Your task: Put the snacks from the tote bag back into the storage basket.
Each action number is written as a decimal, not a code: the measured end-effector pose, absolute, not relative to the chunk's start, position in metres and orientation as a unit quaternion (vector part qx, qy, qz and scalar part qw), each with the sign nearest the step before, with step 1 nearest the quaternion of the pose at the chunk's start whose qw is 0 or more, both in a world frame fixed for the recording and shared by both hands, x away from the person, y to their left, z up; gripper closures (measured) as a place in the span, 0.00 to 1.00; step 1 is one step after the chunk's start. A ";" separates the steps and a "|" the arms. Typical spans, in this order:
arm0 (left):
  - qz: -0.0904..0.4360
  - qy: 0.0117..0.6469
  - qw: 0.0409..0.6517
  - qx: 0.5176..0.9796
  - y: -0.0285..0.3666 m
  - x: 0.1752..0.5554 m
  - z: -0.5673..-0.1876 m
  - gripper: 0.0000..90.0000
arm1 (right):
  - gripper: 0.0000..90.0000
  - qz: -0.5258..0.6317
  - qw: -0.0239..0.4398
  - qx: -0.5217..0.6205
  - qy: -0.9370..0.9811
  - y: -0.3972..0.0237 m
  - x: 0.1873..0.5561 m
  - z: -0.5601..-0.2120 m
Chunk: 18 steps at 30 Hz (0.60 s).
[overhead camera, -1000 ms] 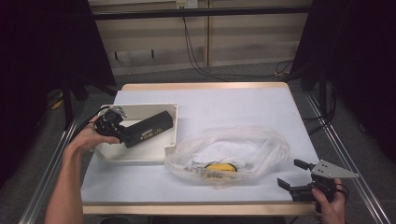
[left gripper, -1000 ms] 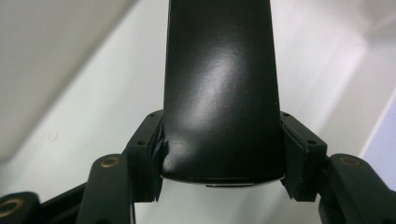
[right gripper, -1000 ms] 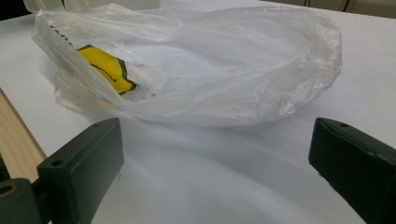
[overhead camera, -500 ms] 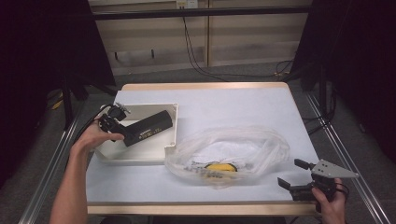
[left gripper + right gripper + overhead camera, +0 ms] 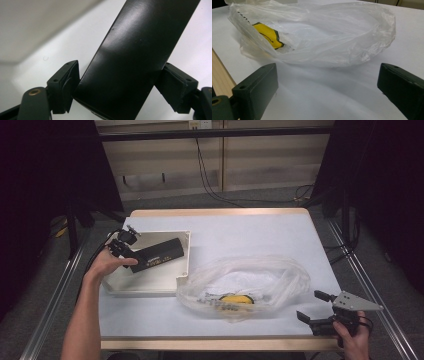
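1. My left gripper (image 5: pixel 131 254) pinches the near-left end of a long black box (image 5: pixel 159 255), its pads against the box's two long sides; gripping near one end lets me swing the box like a lever.
2. The box lies slantwise over a shallow white tray (image 5: pixel 150 282) at the left of the table (image 5: pixel 260 232), apparently low in it.
3. My right gripper (image 5: pixel 315 309) waits at the near right corner, jaws spread and holding nothing, aimed at a crumpled clear plastic bag (image 5: pixel 280 275).
4. The bag sits mid-table with something yellow (image 5: pixel 268 35) inside, probably my next job.
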State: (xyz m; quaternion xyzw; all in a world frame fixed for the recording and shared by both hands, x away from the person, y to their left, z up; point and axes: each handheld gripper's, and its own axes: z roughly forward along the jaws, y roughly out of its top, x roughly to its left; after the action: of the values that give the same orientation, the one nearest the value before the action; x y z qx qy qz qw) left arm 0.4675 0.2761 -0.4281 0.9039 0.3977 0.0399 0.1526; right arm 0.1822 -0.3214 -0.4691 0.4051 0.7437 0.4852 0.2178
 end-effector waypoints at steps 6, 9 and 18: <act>0.058 0.384 0.156 0.908 0.270 0.467 -0.428 0.24 | 0.03 0.484 0.219 0.402 0.746 -0.319 0.181 -0.468; 0.065 0.377 0.167 0.909 0.266 0.467 -0.430 0.24 | 0.03 0.485 0.219 0.400 0.746 -0.318 0.180 -0.468; 0.068 0.382 0.178 0.904 0.260 0.470 -0.433 0.20 | 0.03 0.483 0.218 0.401 0.747 -0.318 0.181 -0.468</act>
State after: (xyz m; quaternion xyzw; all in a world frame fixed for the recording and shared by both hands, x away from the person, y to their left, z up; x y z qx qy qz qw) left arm 0.4704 0.2603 -0.4325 0.9043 0.3822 0.0678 0.1777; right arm 0.1814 -0.3178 -0.4683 0.4014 0.7471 0.4828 0.2183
